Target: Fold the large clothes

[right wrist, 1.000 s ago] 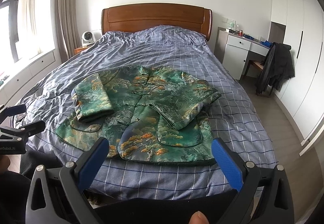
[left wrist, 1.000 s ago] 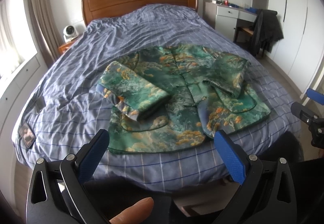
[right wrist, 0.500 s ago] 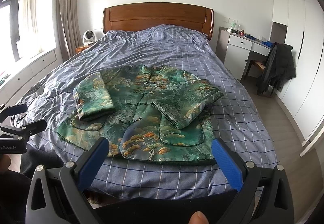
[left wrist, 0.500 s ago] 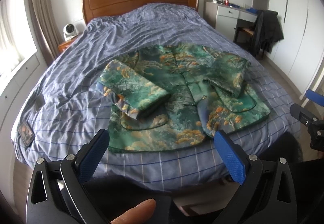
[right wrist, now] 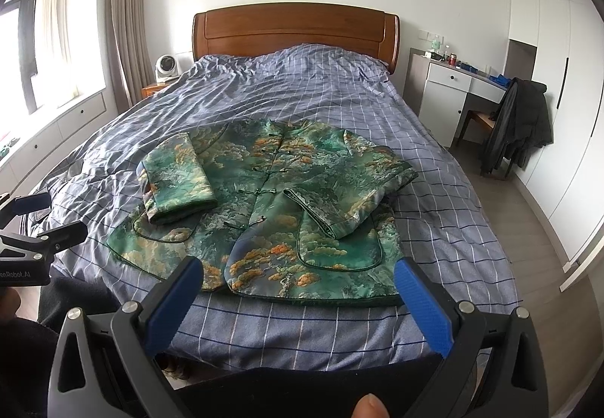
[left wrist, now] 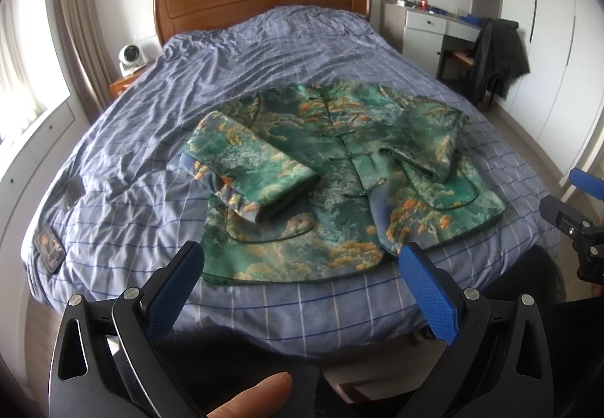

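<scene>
A green jacket with orange and white cloud patterns (left wrist: 339,184) lies front up near the foot of the bed, also in the right wrist view (right wrist: 271,206). Both sleeves are folded in over its front: the left sleeve (left wrist: 253,172) and the right sleeve (left wrist: 426,142). My left gripper (left wrist: 298,289) is open and empty, held back from the foot of the bed, short of the hem. My right gripper (right wrist: 296,297) is open and empty, also short of the hem. Each gripper shows at the edge of the other's view.
The bed has a blue checked cover (right wrist: 302,93) and a wooden headboard (right wrist: 294,29). A white desk (right wrist: 453,89) and a chair with a dark coat (right wrist: 517,123) stand on the right. A small fan (right wrist: 166,68) sits on the left nightstand. A dark label patch (left wrist: 49,248) lies at the cover's left corner.
Both views have shifted only slightly, with the jacket a little nearer and higher in frame. The jacket lies as before. Both grippers stay open.
</scene>
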